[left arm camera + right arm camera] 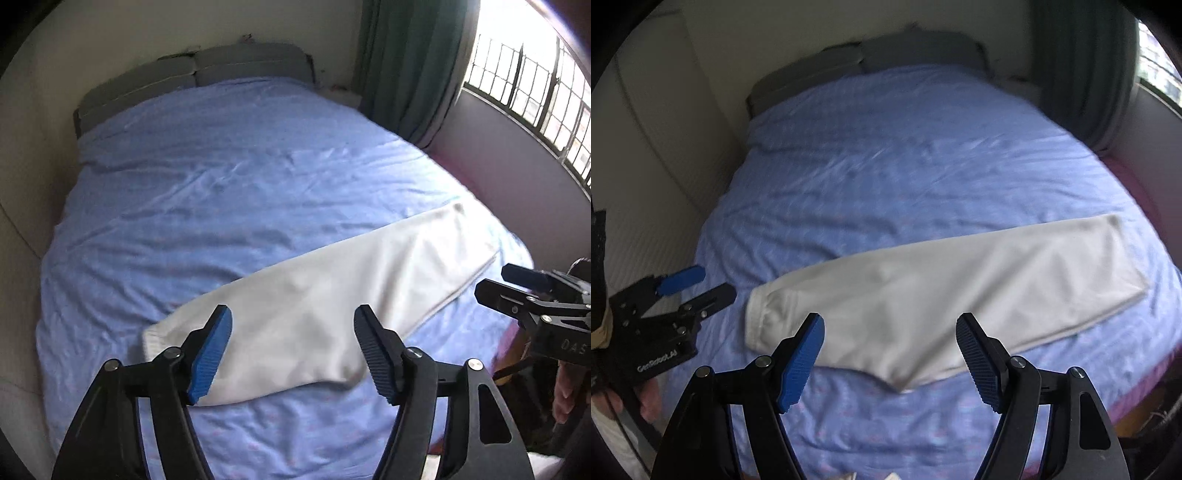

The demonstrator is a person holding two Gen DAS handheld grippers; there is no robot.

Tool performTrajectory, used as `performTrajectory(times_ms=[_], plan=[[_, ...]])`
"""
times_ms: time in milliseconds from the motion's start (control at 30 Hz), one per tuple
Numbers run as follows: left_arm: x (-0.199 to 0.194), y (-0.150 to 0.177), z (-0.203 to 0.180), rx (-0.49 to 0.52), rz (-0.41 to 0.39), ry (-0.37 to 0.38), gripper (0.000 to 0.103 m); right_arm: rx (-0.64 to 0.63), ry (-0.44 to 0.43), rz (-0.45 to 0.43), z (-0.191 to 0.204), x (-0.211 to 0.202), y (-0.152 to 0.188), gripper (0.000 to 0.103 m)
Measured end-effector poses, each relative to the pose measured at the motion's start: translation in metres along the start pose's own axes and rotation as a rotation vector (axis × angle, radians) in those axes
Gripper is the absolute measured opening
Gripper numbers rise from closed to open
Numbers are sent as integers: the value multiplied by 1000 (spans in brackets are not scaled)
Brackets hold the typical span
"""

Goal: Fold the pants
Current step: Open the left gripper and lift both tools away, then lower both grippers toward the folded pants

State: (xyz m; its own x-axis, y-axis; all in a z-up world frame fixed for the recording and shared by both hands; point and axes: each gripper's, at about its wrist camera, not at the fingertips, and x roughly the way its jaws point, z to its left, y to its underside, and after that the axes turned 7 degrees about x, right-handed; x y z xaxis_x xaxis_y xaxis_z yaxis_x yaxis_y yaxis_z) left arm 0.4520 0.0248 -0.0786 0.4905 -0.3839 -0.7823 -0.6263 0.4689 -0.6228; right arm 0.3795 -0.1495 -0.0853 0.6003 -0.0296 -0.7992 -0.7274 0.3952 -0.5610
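Bed (pixel 221 177) with a grey headboard (pixel 192 74) against the wall, covered edge to edge in a rumpled light-blue patterned sheet (pixel 886 166). Across the near part, flat on the sheet, white pants (pixel 942 295) folded leg over leg into one long strip, elastic waistband (pixel 757 317) at the left end, cuffs toward the window side.
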Motion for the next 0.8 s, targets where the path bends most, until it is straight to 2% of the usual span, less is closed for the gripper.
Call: performTrajectory(times_ms=[100, 233, 367, 500, 600, 667, 800], plan=[[-11, -13, -47, 35, -46, -8, 84, 68, 24, -38, -49, -25, -4, 75], [-15, -33, -106, 59, -101, -27, 95, 124, 60, -76, -116, -45, -9, 75], [-4, -51, -170, 33, -137, -47, 97, 163, 47, -77, -190, -54, -16, 77], [12, -66, -228, -21, -144, -72, 98, 140, 2, -35, -258, -55, -34, 77], [26, -76, -268, -23, -154, -87, 99, 123, -26, -45, -304, -56, -43, 77], [41, -83, -292, -18, -130, -104, 99, 125, -9, -33, -336, -51, -49, 77], [75, -101, -338, 17, -76, -81, 99, 197, 4, -17, -391, -41, -58, 77]])
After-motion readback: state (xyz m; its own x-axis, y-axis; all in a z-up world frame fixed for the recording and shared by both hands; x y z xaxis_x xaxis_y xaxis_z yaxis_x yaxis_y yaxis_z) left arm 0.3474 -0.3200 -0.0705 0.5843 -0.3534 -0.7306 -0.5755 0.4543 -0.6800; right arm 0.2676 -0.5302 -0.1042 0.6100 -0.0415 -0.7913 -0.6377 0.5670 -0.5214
